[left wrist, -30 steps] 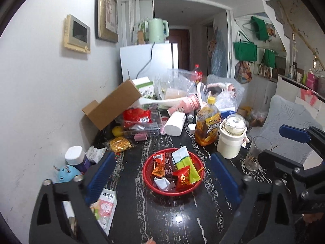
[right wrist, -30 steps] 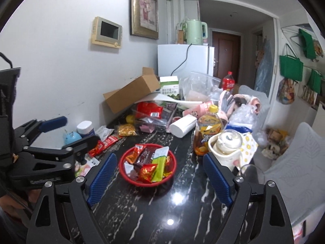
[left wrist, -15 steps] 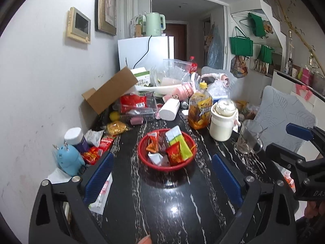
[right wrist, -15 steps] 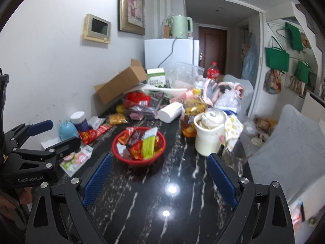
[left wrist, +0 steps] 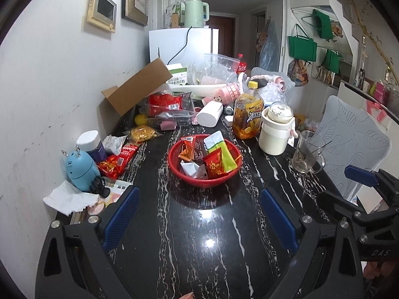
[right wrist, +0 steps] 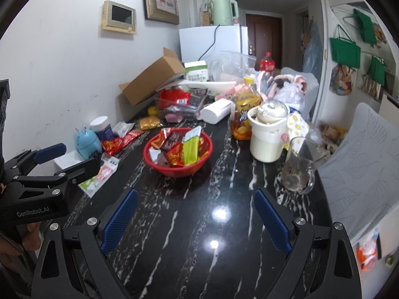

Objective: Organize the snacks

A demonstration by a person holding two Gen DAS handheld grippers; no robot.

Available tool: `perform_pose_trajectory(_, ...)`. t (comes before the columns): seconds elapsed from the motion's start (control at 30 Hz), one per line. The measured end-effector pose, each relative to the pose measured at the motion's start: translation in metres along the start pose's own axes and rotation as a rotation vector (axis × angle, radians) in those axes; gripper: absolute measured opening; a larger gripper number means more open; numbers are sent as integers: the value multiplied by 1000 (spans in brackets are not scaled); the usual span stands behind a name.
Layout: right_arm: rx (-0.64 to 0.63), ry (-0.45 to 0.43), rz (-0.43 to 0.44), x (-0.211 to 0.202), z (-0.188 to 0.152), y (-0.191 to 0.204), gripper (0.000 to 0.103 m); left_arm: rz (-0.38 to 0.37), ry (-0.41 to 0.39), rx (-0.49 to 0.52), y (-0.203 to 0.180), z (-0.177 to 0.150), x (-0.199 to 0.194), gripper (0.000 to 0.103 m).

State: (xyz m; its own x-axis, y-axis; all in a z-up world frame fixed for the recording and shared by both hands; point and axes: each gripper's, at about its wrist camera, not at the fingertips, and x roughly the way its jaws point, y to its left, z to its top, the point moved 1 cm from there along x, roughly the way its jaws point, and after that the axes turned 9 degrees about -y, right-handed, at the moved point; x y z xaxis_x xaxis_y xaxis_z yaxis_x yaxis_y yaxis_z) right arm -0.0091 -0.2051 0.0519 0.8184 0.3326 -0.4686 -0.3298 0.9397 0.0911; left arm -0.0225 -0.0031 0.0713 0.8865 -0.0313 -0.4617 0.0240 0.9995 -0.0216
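Note:
A red basket [left wrist: 174,159] stands mid-table on the black marbled top, holding several snack packets in orange, red, green and white. It appears again in the right wrist view [right wrist: 149,157]. My left gripper [left wrist: 200,218] is open and empty, well short of the basket. My right gripper [right wrist: 195,218] is open and empty too, at about the same distance. Each gripper shows in the other's view, the left [right wrist: 72,158] and the right [left wrist: 346,186]. Loose red packets [left wrist: 117,160], a yellow packet [left wrist: 143,133] and a pink-green packet [right wrist: 99,178] lie along the wall side.
Right of the basket stand an iced-tea bottle [left wrist: 248,114], a cream lidded jug [left wrist: 275,132] and a glass mug [left wrist: 306,155]. A blue figure [left wrist: 81,170], a white-capped jar [left wrist: 89,143] and a cardboard box [left wrist: 137,86] line the wall. A grey chair [left wrist: 354,134] stands beyond the table's right edge.
Both grippers have drawn back from the basket, so more bare tabletop lies before them. The blue figure and the tissue have come into the left view. Both stay open.

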Motion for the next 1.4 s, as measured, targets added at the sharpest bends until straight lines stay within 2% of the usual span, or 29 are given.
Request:
perform_pose_trajectory(0.57, 18, 29, 30, 17, 3, -9, 95, 11, 39, -8, -6, -3, 15, 98)
perform_pose_trajectory(1.4, 42, 32, 16, 20, 2, -19, 95, -25, 65, 0, -10, -4, 21, 98)
